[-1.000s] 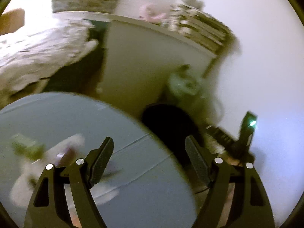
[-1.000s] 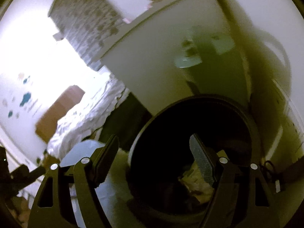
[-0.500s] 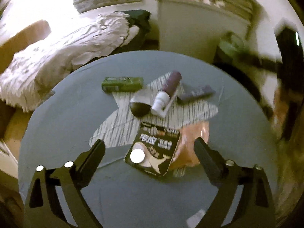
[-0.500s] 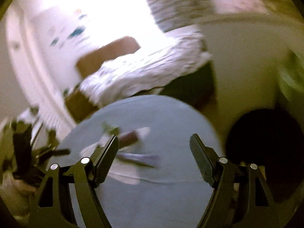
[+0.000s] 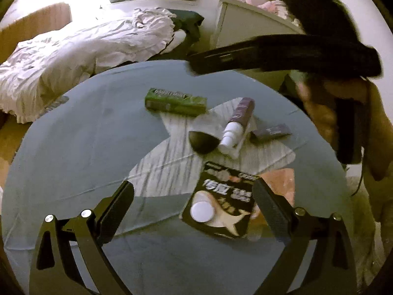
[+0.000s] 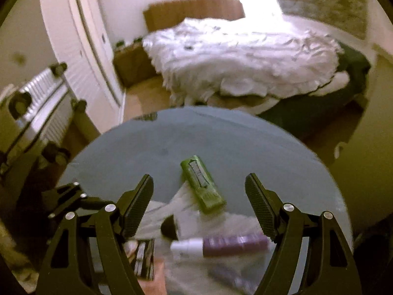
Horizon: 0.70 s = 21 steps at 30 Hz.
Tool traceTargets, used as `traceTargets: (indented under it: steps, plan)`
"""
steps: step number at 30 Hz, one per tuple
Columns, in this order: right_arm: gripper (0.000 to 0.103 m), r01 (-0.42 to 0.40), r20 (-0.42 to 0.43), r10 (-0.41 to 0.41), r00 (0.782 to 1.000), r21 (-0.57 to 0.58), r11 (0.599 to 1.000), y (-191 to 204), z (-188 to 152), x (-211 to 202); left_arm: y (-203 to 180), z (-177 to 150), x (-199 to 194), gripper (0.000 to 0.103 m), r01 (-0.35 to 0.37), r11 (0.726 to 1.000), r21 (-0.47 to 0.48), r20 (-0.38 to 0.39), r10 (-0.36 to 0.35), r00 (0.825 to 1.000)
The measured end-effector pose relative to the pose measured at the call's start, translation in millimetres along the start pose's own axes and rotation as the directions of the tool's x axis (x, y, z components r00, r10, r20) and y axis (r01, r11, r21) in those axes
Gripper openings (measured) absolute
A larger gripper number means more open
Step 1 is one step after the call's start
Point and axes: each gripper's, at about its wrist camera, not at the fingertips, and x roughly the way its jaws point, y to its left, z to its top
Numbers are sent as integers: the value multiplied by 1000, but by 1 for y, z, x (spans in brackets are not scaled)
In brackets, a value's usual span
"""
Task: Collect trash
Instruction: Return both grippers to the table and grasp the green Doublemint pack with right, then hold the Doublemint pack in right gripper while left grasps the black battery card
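Round grey table [image 5: 73,147] bearing scattered trash. The right gripper [image 6: 199,196], its blurred dark arm crossing the left view, blocks the far rim; the purple bottle [image 6: 233,243] smears. A green box [image 5: 175,102] lies flat beside a black pouch [image 5: 221,204]. Left gripper [image 5: 194,204] and right both gape, empty.

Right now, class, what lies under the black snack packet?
Under the black snack packet: a striped paper sheet and an orange wrapper. Anything beneath its middle is hidden.
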Motion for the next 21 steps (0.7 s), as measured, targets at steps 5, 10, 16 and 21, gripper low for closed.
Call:
traceTargets:
  steps: [5,10,16,21]
  plan:
    - [67,32,-144,-41,989,-60,998,9,10,60,-1,-5,6,96,-1,1000,20,-20,2,1000]
    - [41,59,-184,-70,981,-64,996,10,-1,84,-3,-5,9,95,-3,1000,30,-21,4,1000]
    - [35,34,-90,-27,996,75,997,-15,-16,45,-11,-3,13,75,-78,995,64,1,78,997]
    - [34,-26,51,15,999,217,976,-32,-41,-12,-9,-2,9,63,-67,996,51,-10,68,998]
